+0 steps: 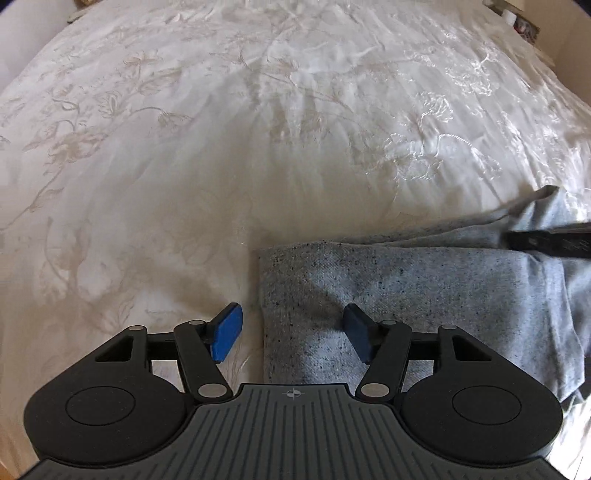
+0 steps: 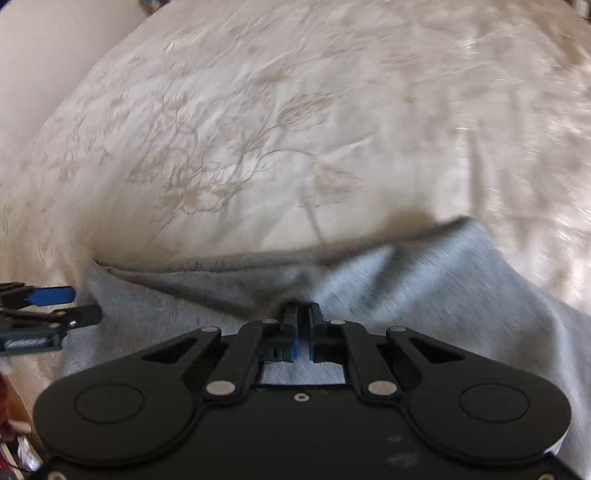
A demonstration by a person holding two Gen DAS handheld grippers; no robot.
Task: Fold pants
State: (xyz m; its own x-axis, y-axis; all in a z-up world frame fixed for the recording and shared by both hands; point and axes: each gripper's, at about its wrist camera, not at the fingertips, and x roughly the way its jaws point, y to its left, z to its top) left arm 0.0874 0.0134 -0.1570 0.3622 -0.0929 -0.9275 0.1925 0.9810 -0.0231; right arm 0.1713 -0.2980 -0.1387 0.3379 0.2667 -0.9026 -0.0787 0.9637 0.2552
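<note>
Grey speckled pants (image 1: pixel 406 295) lie folded on a cream embroidered bedspread (image 1: pixel 258 129). My left gripper (image 1: pixel 291 332) is open over the pants' left edge, one blue pad (image 1: pixel 227 330) over the bedspread and the other over the cloth. My right gripper (image 2: pixel 302 314) is shut on a raised fold of the pants (image 2: pixel 406 280), lifting the cloth. The right gripper also shows at the right edge of the left wrist view (image 1: pixel 546 242). The left gripper shows at the left edge of the right wrist view (image 2: pixel 48 306).
The bedspread (image 2: pixel 258 147) spreads wide beyond the pants. Small items (image 1: pixel 517 18) sit at the far right corner of the bed. A pale wall or floor (image 2: pixel 44 55) lies past the bed's left edge.
</note>
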